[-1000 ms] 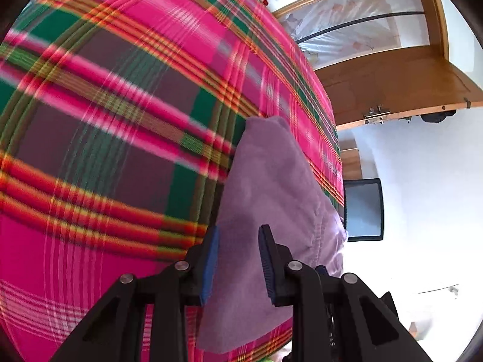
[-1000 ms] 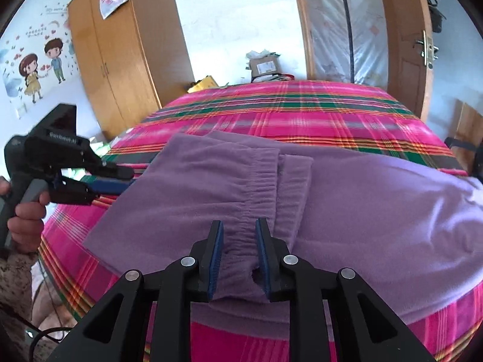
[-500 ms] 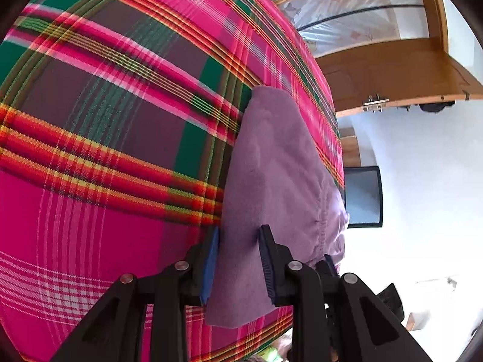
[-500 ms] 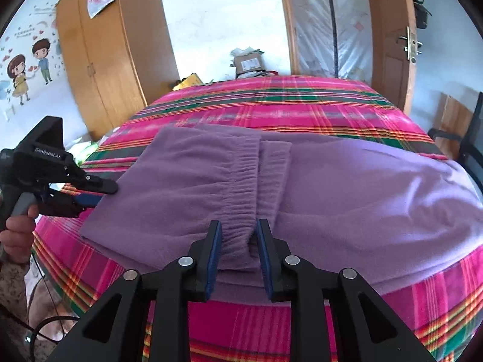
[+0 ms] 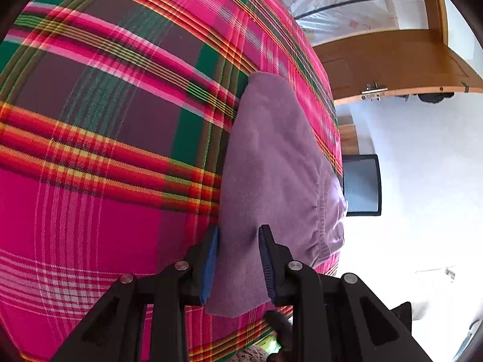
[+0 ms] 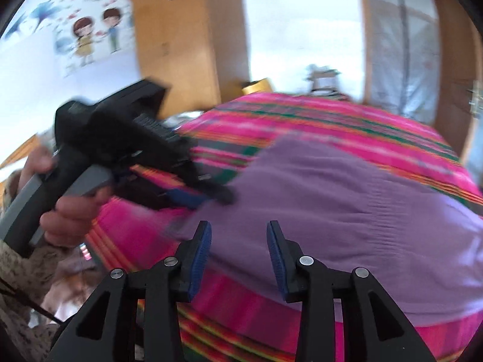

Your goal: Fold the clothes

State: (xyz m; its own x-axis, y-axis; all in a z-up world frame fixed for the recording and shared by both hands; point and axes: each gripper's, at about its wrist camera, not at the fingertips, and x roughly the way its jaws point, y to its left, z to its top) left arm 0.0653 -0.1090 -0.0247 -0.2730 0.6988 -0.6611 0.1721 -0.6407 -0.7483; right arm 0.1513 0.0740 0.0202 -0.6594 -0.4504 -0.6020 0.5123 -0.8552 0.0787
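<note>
The right tool [image 6: 238,253] stands with its blue-padded jaws wide apart, having just been opening, and nothing is gripped between them; only the near edge of the soft purple fleece garment with a gathered elastic waistband [image 6: 332,208] shows past the gap. That garment lies folded on the bed covered in pink, green and orange plaid cloth [image 6: 332,120], at the bed's near edge, by its near left corner in the right wrist view. The left tool [image 5: 238,256], held by a hand [image 6: 69,214] in a speckled knit sleeve [image 6: 18,274], has its jaws partly open astride the garment's corner edge; whether the pads press the fleece I cannot tell. Beyond the bed stand a tall wooden wardrobe [image 6: 181,36] and a wooden door [image 5: 392,63].
</note>
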